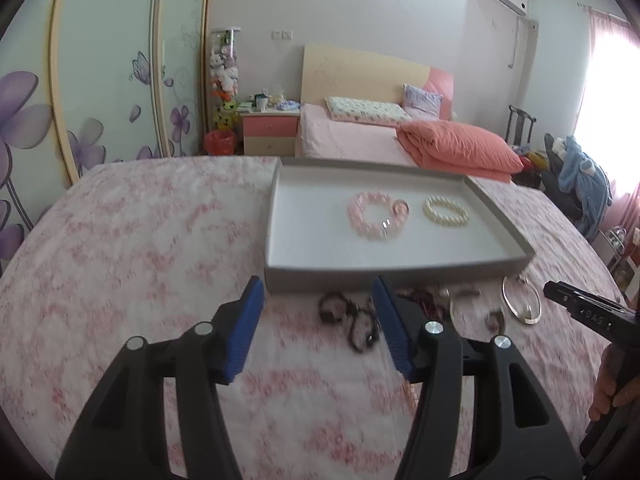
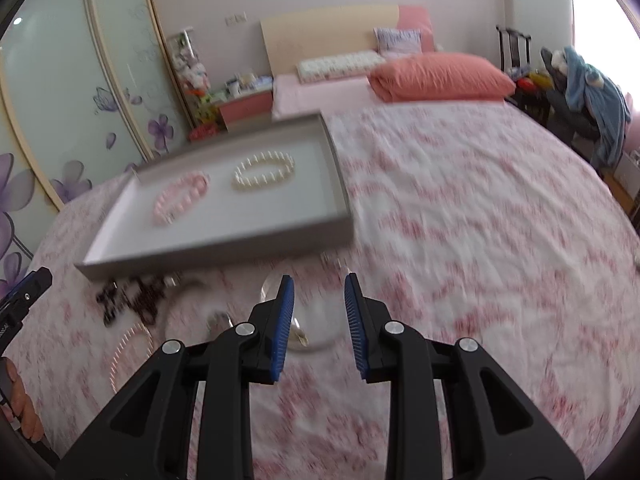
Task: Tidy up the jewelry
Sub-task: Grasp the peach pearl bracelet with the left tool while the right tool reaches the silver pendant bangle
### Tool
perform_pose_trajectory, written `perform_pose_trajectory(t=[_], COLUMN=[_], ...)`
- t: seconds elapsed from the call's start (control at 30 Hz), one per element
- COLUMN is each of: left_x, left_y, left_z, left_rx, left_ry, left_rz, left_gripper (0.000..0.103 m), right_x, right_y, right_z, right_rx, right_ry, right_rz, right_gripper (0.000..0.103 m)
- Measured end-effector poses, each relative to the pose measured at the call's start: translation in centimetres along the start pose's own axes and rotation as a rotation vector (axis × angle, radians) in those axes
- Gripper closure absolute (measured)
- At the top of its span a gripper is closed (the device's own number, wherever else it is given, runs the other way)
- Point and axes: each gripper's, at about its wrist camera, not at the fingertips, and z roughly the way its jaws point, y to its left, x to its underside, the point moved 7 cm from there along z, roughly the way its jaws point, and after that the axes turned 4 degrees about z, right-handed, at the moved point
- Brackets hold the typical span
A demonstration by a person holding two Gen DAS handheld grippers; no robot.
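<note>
Two bracelets already lie in the shallow grey cardboard tray (image 1: 496, 216): a pink bead bracelet (image 1: 374, 216) near its middle and a cream pearl bracelet (image 1: 445, 211) just beside it, toward the tray's right edge. The rest of the jewelry is loose on the pink-patterned bedspread (image 1: 140, 240) along the tray's near edge: a dark bead bracelet (image 1: 352, 318), a thin silver bangle (image 1: 520, 300) off the near right corner, and blurred small pieces between them. The step in hand looks like fetching the next pieces. The left gripper (image 1: 318, 328) has its blue ribbed pads apart and empty, aimed at the dark beads; the right gripper (image 2: 319, 322) hovers with jaws narrowly apart over the bangle, gripping nothing. Next, I judge, each must come down onto the soft cloth and pinch without snagging fabric; the slick rigid bangle may slip, and the limp bead loop may sag.
</note>
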Motion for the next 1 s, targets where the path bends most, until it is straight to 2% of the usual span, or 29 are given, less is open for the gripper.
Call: perform_pose_trajectory(t=[0.03, 0.1, 0.2, 0.4, 0.53, 0.77, 0.87, 1.0], left_x=[0.3, 0.7, 1.1, 1.8, 2.2, 2.9, 3.2, 3.7], left_y=[-0.1, -0.3, -0.6, -0.9, -1.4, -2.7, -3.6, -4.5], left_z=[0.0, 0.1, 0.2, 0.4, 0.5, 0.7, 1.0, 1.6], left_rx=[0.003, 0.013, 0.021, 0.036, 0.045, 0.075, 0.093, 0.101], left_ry=[0.005, 0.015, 0.026, 0.044, 0.056, 0.081, 0.093, 0.122], left_rz=[0.002, 0.004, 0.010, 0.021, 0.031, 0.075, 0.099, 0.123], left_gripper=[0.045, 0.044, 0.041, 0.032, 0.026, 0.023, 0.021, 0.021], right_x=[0.7, 1.4, 1.9, 2.0, 1.5, 0.6, 0.7, 1.0], right_y=[-0.2, -0.1, 0.5, 1.7, 2.2, 2.0, 2.0, 1.9], right_z=[0.2, 0.5, 0.9, 2.3, 3.1, 3.9, 3.7, 3.4], right_rx=[-0.002, 0.002, 0.007, 0.051, 0.081, 0.084, 0.081, 0.081], right_ry=[0.018, 0.040, 0.062, 0.092, 0.083, 0.079, 0.076, 0.076], right_rz=[-0.001, -0.014, -0.055, -0.119, -0.157, -0.149, -0.159, -0.154], right_gripper=[0.070, 0.054, 0.045, 0.034, 0.031, 0.029, 0.034, 0.034])
